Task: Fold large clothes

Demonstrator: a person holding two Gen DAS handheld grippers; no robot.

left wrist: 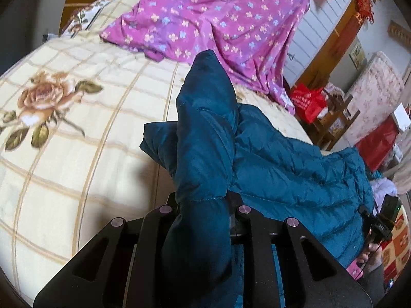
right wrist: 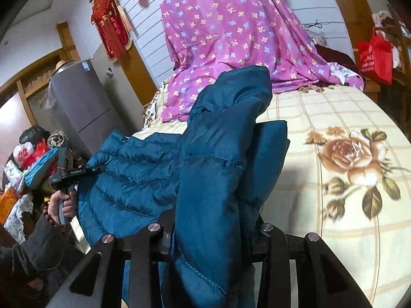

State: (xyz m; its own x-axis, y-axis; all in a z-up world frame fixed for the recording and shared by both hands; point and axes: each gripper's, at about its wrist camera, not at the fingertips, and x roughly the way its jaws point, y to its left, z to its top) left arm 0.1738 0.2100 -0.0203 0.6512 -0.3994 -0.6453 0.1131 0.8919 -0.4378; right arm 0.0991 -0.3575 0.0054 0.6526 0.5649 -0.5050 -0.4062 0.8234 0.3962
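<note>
Teal puffer jacket (left wrist: pixel 205 138) pinched in both grippers over the bed

Past the jaws there's a purple flowered sheet (left wrist: pixel 221 18) heaped on the cream rose-print bedspread (left wrist: pixel 77 118), with a red bag (right wrist: pixel 375 59) off to the side. The left gripper (left wrist: pixel 203 205) and right gripper (right wrist: pixel 213 233) are each clamped on a puffy fold that bulges up between the fingers, blocking the view ahead. The rest of the jacket sags between them.

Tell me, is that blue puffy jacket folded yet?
Not yet. The jacket hangs bunched between the left gripper and right gripper, each clamping a wad of it above the bed.
</note>
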